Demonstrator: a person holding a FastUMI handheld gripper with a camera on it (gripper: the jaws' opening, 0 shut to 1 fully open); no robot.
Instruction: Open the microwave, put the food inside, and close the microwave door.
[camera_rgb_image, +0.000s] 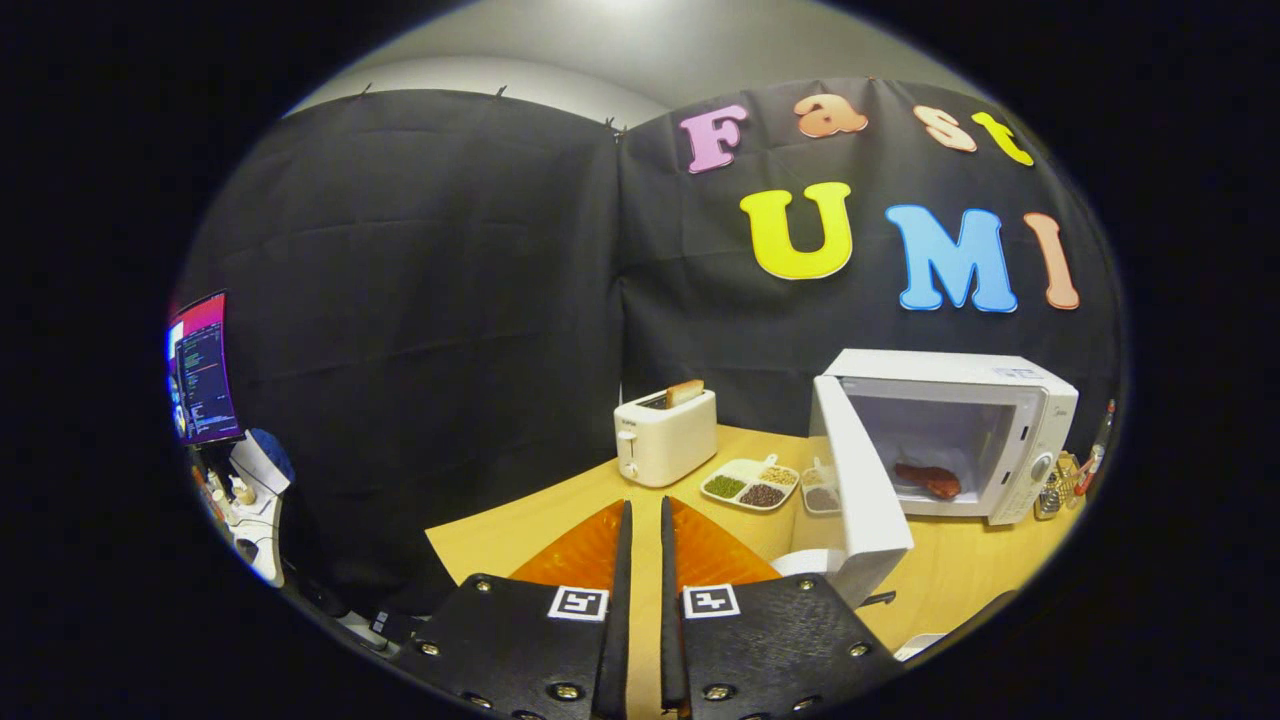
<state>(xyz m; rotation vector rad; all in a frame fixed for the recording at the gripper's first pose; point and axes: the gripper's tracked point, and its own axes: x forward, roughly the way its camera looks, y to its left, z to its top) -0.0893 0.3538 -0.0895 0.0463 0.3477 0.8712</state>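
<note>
With the food (928, 479) already inside the microwave (1010, 440), closing is the step in hand: the gripper (641, 520), its jaws nearly together on nothing, must reach the open door (862, 490) and swing it shut.

My tongs (641, 515): rear bodies cut off below; the narrow slot between them holds nothing.
Microwave door (858, 490): stands open, covering the cavity's left part and a small container (822, 492) behind it.
Microwave (960, 430): food (928, 479) inside, kind too small to tell.
Small bottles (1062, 488) beside microwave: blurred, contents unclear.
Tabletop (560, 500): near part hidden by my tongs.
White object (808, 562) under door: mostly hidden.
</note>
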